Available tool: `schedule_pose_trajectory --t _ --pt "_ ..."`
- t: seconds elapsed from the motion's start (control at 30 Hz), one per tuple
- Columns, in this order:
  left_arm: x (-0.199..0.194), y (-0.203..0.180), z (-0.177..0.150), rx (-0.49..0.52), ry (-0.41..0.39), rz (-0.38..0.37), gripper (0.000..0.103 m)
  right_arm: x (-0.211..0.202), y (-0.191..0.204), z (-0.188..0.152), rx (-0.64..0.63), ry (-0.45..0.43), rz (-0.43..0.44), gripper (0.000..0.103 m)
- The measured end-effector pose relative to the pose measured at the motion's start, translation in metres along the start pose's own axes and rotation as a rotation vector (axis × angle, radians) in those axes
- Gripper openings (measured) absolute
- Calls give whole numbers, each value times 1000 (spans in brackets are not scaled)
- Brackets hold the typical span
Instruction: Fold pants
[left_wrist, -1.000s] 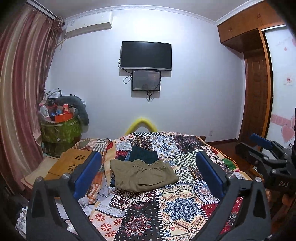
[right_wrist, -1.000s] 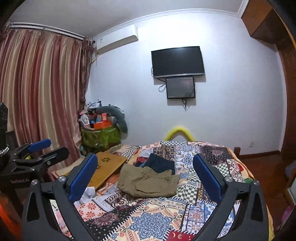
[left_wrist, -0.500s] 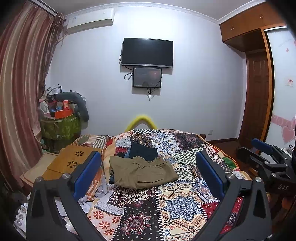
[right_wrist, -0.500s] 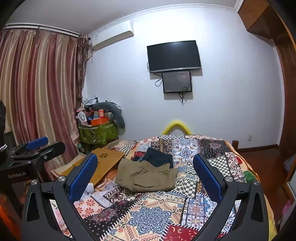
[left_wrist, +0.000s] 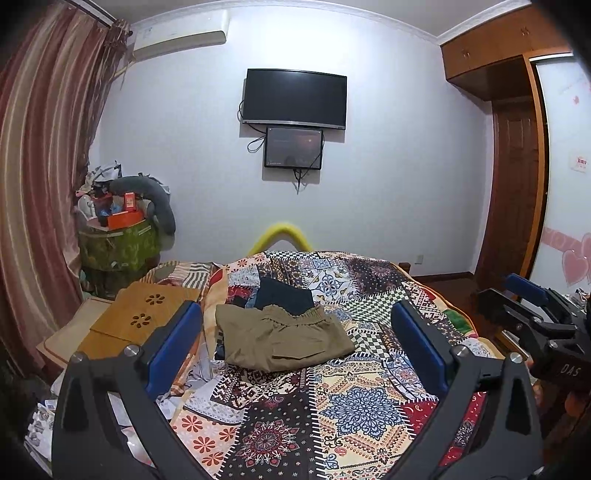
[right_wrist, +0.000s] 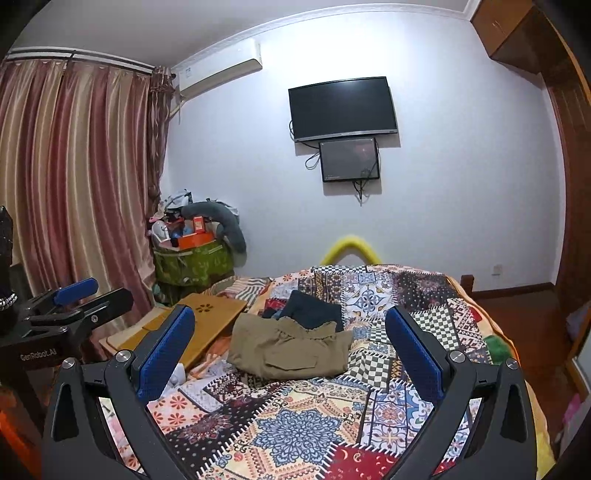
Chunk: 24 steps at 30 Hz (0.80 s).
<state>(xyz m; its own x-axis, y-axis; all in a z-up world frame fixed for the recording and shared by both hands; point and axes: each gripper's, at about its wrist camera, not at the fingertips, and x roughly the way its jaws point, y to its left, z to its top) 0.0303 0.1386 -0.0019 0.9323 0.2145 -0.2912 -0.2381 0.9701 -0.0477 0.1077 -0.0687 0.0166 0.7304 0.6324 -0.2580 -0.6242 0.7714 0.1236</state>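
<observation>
in the left wrist view, the left gripper (left_wrist: 295, 347) is held up above the near part of the bed with its two blue-padded fingers (left_wrist: 173, 347) spread wide and nothing between them. to the left of its left finger, a flat light wooden board with flower-shaped cutouts (left_wrist: 144, 314) lies at the bed's edge. ahead of the gripper and between the lines of its two fingers, nearer the left one, the folded olive-khaki cloth pants (left_wrist: 280, 338) rest on the colourful patchwork quilt (left_wrist: 343, 402), well apart from both pads. a dark navy folded garment (left_wrist: 284, 295) lies just beyond the pants, touching their far edge. off to the right of the right finger, the right gripper (left_wrist: 524, 295) shows at the edge of the frame, beside the bed.

in the right wrist view, the left gripper (right_wrist: 74, 295) appears far to the left, over the bedside. the right gripper (right_wrist: 290, 343) also has its blue pads (right_wrist: 413, 350) wide apart and empty. the pants (right_wrist: 291, 349) lie ahead of it, roughly centred between the two fingers, not touched by either, with the navy garment (right_wrist: 314, 306) behind them and the quilt (right_wrist: 295, 432) spreading beneath.
</observation>
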Motion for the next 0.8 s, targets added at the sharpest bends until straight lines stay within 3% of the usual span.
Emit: schedule_pose_trajectory --t 0.8 --pt "8 0 -2 0 28 -34 103 1 0 1 2 7 -12 102"
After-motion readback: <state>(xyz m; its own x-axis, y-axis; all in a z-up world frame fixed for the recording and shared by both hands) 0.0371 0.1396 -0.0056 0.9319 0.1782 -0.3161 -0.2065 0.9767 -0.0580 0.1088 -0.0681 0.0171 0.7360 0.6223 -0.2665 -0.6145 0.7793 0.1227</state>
